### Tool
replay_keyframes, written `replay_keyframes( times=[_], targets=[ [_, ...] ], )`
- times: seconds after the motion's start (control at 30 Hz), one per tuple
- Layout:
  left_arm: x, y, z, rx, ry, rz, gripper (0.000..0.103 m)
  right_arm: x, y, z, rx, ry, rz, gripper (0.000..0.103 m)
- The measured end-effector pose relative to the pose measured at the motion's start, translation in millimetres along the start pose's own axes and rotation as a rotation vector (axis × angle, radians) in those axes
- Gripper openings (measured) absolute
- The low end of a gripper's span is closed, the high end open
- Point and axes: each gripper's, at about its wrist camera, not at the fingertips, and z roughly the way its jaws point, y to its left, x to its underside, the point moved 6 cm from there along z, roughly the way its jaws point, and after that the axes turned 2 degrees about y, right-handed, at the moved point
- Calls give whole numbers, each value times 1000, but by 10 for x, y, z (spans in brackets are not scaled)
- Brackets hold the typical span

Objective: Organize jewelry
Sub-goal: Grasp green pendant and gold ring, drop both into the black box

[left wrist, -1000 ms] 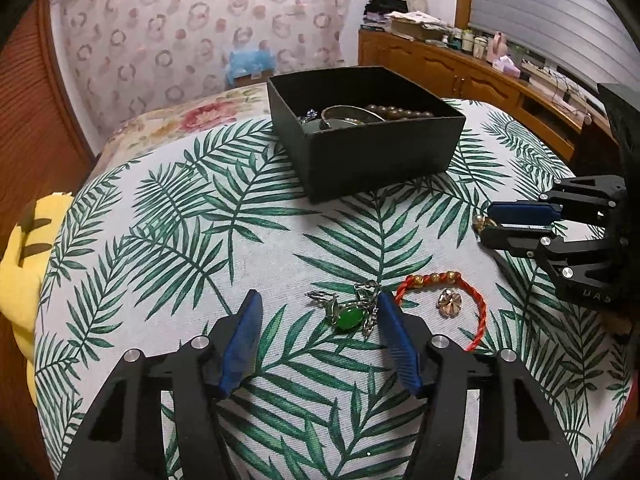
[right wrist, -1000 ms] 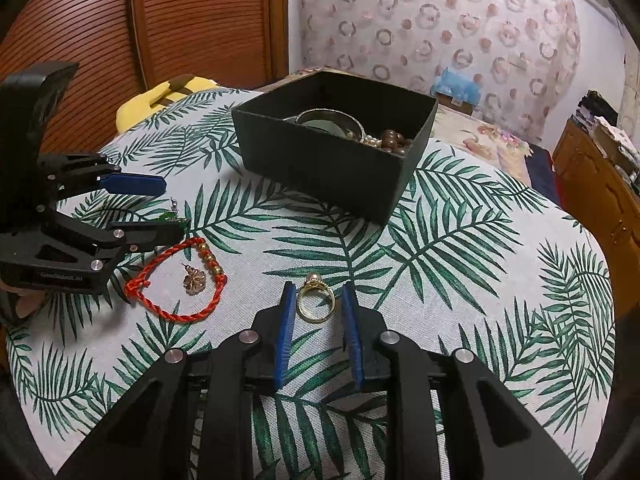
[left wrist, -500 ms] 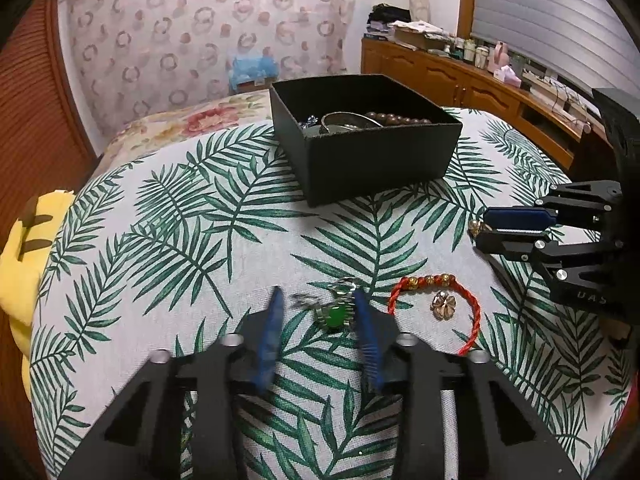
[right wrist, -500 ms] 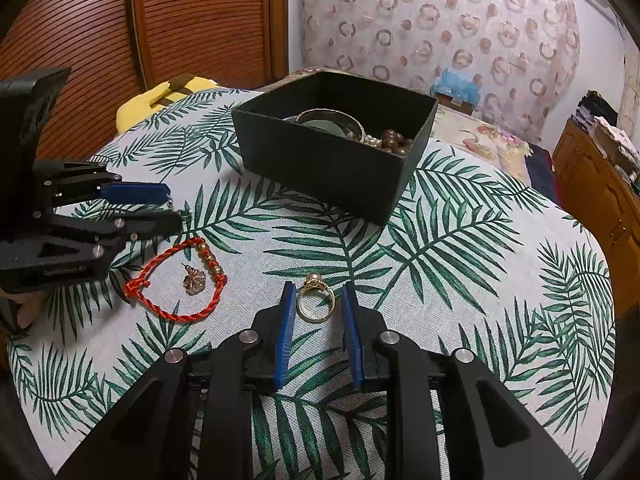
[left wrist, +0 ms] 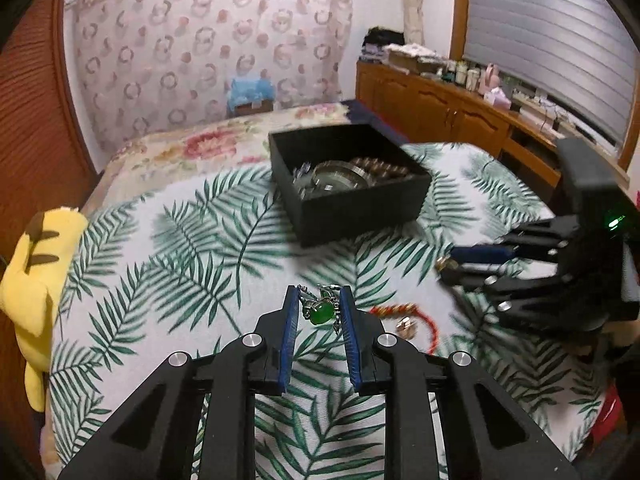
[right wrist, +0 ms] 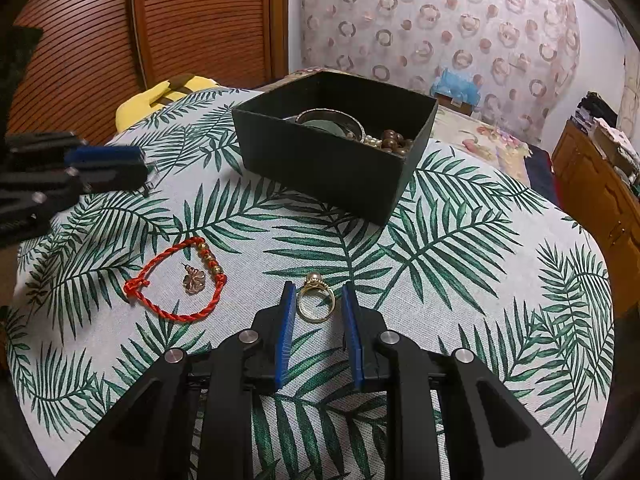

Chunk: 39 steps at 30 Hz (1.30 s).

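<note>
Two grippers work over a palm-leaf tablecloth (right wrist: 460, 280). Left gripper (left wrist: 319, 312): jaws closing, pads pressing a silver piece with a green stone (left wrist: 320, 313), which looks lifted clear of the cloth. Right gripper (right wrist: 316, 304): jaws closing around a gold ring (right wrist: 316, 300) that lies flat on the cloth; pads appear just beside it, not yet pressing. Red cord bracelet (right wrist: 176, 280) at 9 o'clock of the ring, a small flower charm (right wrist: 195, 280) inside its loop. Black box (right wrist: 332, 148) at 12 o'clock, holding a bangle and beads.
</note>
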Motion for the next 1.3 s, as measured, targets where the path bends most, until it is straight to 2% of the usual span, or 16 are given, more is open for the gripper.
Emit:
replay_keyframes(
  times=[0.33, 0.67, 0.97, 1.3],
  targets=[
    [-254, -63, -122, 39, -62, 24, 19, -63, -77, -121, -19, -47, 35, 22],
    [-669, -70, -48, 73, -113, 31, 19, -549, -173, -382, -11, -145, -7, 22],
    [-870, 0, 173, 68, -107, 38, 19, -905, -285, -245, -15, -165, -18, 22],
    [-1022, 59, 442, 71, -86, 36, 20, -995, -384, -121, -47, -165, -1, 22]
  ],
)
